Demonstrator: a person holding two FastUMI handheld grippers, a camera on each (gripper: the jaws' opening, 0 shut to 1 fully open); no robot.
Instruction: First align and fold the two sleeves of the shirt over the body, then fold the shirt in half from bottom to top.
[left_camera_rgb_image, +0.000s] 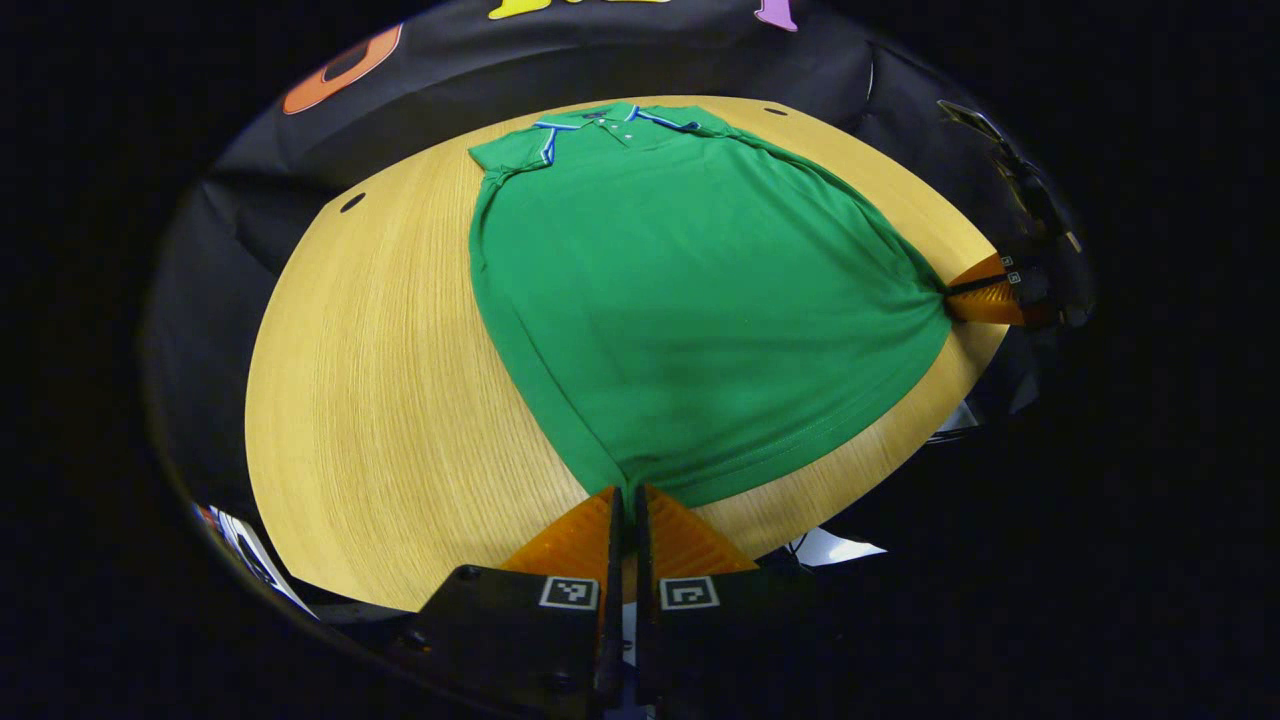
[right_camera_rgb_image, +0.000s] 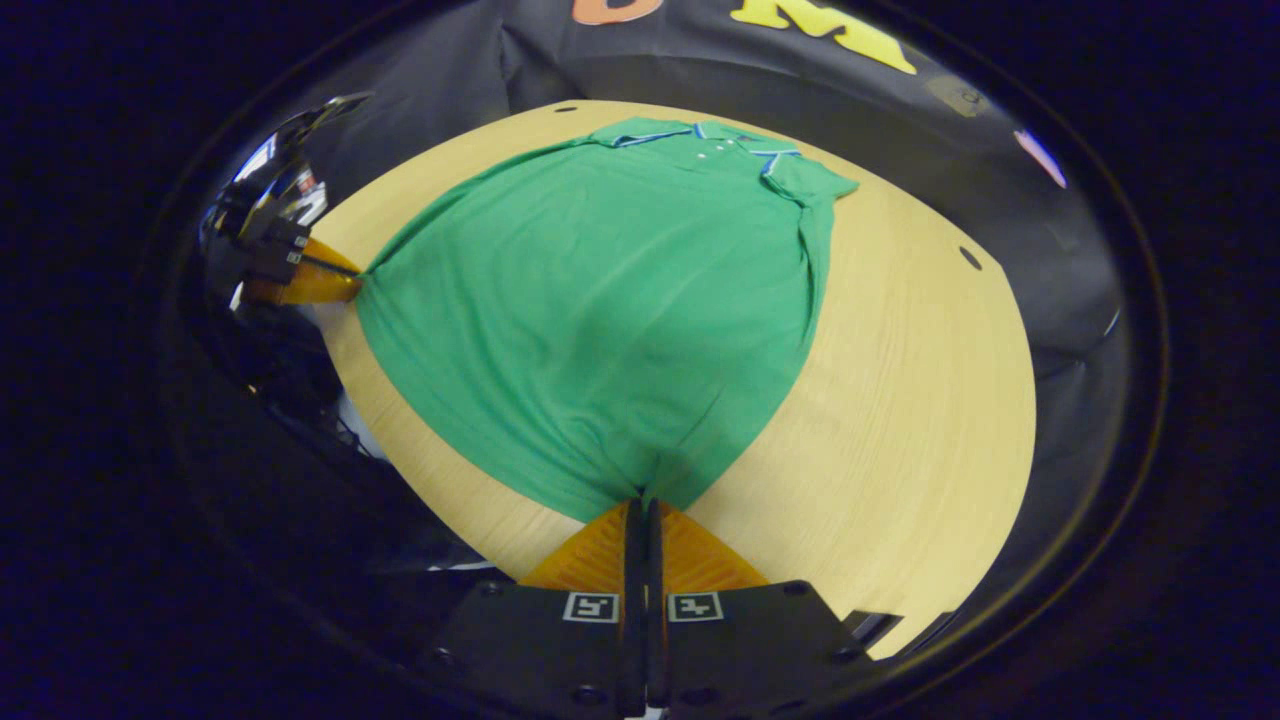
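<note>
at the table's (left_camera_rgb_image: 330, 400) near edge, both hem corners of the green shirt (left_camera_rgb_image: 680, 300) are pinched: left gripper (left_camera_rgb_image: 627, 490) and right gripper (right_camera_rgb_image: 645, 502) each clamped on fabric. sleeves look folded in; bottom-to-top fold seems not yet made, collar at far edge.

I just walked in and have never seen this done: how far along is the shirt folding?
Sleeves look already folded in: the green polo shirt lies narrow on the wooden table. In hand: the left hand-held gripper and right hand-held gripper each pinch a bottom hem corner. Left: carrying the hem up to the collar; the shirt isn't halved yet.
</note>
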